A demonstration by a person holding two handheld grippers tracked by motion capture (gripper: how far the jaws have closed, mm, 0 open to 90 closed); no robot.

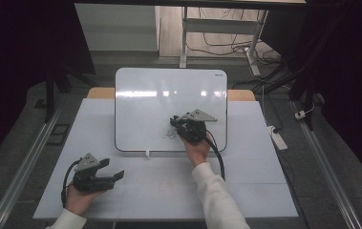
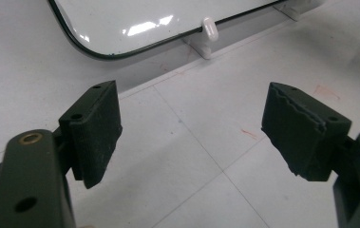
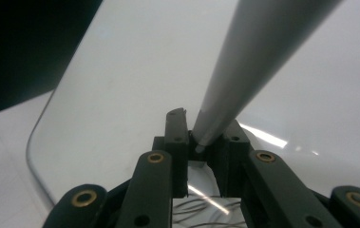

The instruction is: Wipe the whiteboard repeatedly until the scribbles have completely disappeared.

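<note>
Near-left, the left gripper (image 1: 114,170) idles w/ jaws wide & empty, while the right gripper (image 1: 175,123), clamped on a grey marker (image 3: 244,80), sits over the whiteboard (image 1: 140,119) scribble (image 1: 169,134), marker axis pointing far-left.

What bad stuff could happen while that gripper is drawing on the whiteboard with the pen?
1. The right gripper pinches only the end of the grey marker, so the marker could tilt or slip out.
2. The whiteboard leans on small clips, and the left gripper hangs open away from it, so a hard push might shove the board.
3. The gripper is close above the scribble and could smear it.
</note>
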